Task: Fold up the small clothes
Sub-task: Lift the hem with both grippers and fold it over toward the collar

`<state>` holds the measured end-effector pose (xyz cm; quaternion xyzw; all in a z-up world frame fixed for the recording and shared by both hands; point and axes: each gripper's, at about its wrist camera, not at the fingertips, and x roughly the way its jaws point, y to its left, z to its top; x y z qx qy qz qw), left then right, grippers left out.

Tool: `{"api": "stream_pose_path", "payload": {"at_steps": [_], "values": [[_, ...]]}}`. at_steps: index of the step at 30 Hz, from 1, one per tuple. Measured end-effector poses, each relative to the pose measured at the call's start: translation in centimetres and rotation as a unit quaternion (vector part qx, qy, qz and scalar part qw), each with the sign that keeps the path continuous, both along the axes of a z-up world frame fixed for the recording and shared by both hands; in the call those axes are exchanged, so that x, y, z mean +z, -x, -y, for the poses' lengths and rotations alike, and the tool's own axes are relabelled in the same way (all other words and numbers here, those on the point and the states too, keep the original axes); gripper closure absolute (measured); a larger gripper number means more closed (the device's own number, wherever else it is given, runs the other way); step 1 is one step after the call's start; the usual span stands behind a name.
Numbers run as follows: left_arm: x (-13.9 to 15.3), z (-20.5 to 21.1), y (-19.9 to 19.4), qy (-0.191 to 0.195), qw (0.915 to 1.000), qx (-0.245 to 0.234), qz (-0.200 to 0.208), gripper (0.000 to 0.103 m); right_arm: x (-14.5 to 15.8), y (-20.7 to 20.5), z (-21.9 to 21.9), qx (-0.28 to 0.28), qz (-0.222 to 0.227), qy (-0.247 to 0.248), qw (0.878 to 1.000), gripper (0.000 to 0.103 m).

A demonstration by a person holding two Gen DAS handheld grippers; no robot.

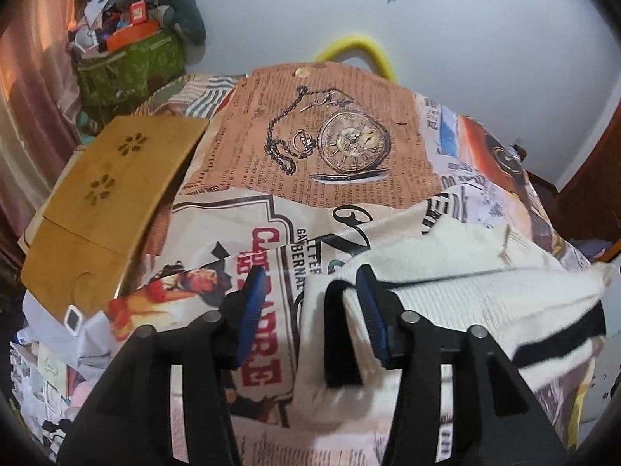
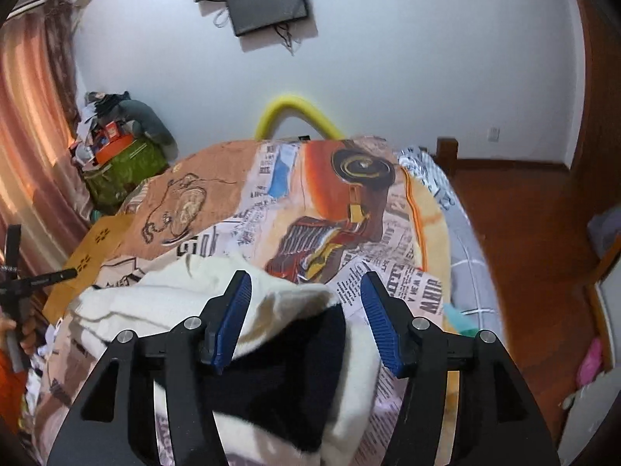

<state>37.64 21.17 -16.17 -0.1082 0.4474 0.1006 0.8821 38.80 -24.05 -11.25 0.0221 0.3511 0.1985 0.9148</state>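
Note:
A cream knitted garment with black stripes (image 1: 458, 283) lies bunched on the printed bedspread (image 1: 310, 147). My left gripper (image 1: 310, 310) is open over its left edge, with a black-banded cuff (image 1: 341, 334) between the blue fingers (image 1: 250, 310). In the right wrist view the same garment (image 2: 163, 303) lies under my right gripper (image 2: 306, 318), which is open, with cream and black cloth (image 2: 310, 349) between its fingers. The left gripper tool (image 2: 23, 279) shows at the far left.
A wooden lap tray (image 1: 108, 194) lies on the bed's left side. A green bag piled with clutter (image 1: 132, 62) stands by the curtain. A yellow tube (image 1: 368, 50) arches behind the bed. Wooden floor (image 2: 535, 225) lies to the right of the bed.

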Motion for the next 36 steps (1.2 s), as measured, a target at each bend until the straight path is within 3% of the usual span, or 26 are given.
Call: {"api": "stream_pose_path", "payload": {"at_steps": [4,10,13,16,21,23,27,33,36], "values": [[0.4,1.2,2.3,-0.007,0.9996,-0.026,0.0,0.046,0.1,2.1,-1.3,0.039,0.011,0.03,0.999,0.047],[-1.3,5.3,4.5,-0.018,0.9957,-0.088,-0.023,0.043,-2.5,4.5,-4.6,0.103,-0.001,0.082,0.991,0.047],[-2.3,8.3,5.0,-0.028,0.992,-0.119,-0.03,0.043,-4.1,5.1,-5.8,0.106,0.0,0.1,0.989,0.047],[-3.1,11.1,4.9,-0.034,0.9876,-0.15,-0.033,0.041,-5.5,4.8,-6.3,0.109,-0.021,0.086,0.99,0.047],[-5.0,15.0,3.0,-0.039,0.9806,-0.186,-0.048,0.035,-7.4,3.1,-7.7,0.113,-0.044,0.099,0.988,0.047],[-6.1,16.1,1.9,-0.066,0.978,-0.187,-0.064,0.033,-7.6,2.5,-7.9,0.114,-0.047,0.101,0.987,0.047],[-7.5,15.7,-0.1,-0.1,0.9763,-0.177,-0.074,0.017,-8.1,0.8,-8.9,0.15,-0.073,0.119,0.979,0.047],[-5.3,11.9,-3.7,-0.127,0.983,-0.123,-0.05,0.017,-7.5,-2.8,-8.5,0.134,-0.056,0.145,0.979,0.047],[-3.8,9.1,-4.9,-0.1,0.9915,-0.078,-0.03,0.017,-6.5,-4.6,-7.3,0.092,-0.05,0.116,0.988,0.047]]}}
